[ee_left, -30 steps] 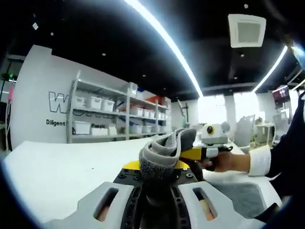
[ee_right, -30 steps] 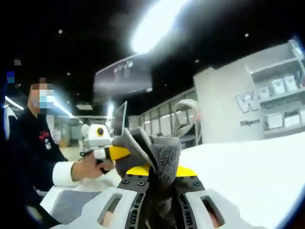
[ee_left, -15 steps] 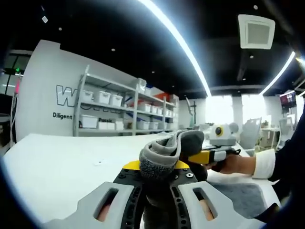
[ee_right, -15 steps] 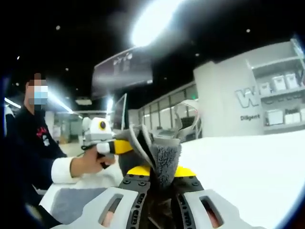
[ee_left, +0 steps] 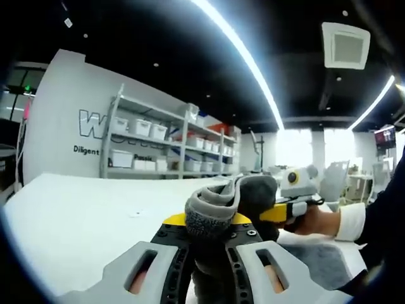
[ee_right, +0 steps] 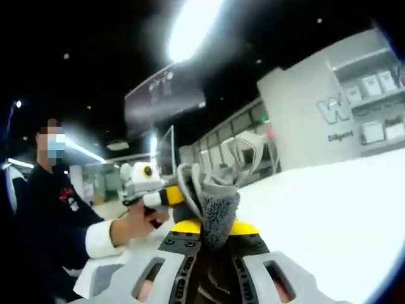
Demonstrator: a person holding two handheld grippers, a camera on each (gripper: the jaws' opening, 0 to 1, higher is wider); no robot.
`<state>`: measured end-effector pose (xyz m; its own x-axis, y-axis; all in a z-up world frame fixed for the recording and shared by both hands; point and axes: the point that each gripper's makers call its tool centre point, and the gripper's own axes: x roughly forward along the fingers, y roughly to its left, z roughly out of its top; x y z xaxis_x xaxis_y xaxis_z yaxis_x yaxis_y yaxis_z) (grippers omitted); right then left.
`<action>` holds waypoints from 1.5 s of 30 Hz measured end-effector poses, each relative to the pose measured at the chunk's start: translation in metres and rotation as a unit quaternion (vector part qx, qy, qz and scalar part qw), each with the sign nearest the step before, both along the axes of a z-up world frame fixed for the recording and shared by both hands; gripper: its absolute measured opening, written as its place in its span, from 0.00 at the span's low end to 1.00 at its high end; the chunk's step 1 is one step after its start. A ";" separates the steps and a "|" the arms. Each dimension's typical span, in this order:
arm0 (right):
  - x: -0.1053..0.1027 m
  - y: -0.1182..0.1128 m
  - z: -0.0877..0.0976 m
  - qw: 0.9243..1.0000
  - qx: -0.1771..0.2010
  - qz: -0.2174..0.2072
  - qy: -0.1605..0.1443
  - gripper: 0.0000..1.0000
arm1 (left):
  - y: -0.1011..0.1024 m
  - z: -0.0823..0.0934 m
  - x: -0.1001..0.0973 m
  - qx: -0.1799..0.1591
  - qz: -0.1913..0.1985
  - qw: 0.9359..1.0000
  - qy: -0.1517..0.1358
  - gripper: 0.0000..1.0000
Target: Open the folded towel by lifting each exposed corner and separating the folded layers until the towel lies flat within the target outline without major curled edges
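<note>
Left gripper (ee_left: pixel 209 223): fingers closed on a bunched fold of the grey towel (ee_left: pixel 218 206), held raised above the white surface (ee_left: pixel 76 215). Right gripper (ee_right: pixel 212 227): fingers likewise clamped on a towel corner (ee_right: pixel 218 206). More towel lies low on the surface (ee_left: pixel 319 263) between both. The surface is open out to its far edge, with shelving (ee_left: pixel 152 149) beyond.

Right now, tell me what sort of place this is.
Probably an indoor lab or office workspace. Metal shelving with white storage bins stands against a lettered white wall; long ceiling light strips run overhead, and a broad white table carries the work with the grey towel.
</note>
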<state>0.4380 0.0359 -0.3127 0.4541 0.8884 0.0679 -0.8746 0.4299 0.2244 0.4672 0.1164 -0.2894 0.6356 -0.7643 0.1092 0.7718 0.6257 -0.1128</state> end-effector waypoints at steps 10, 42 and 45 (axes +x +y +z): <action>0.005 0.007 -0.005 1.000 -0.022 -0.013 -0.014 0.04 | 0.009 -0.009 0.015 0.000 0.007 1.000 0.020 0.09; 0.065 -0.003 -0.036 0.977 -0.142 -0.134 -0.083 0.10 | 0.010 -0.056 0.050 0.064 0.079 0.991 0.084 0.10; 0.070 -0.006 -0.039 0.974 -0.151 -0.143 -0.086 0.11 | 0.008 -0.060 0.053 0.078 0.082 0.990 0.083 0.10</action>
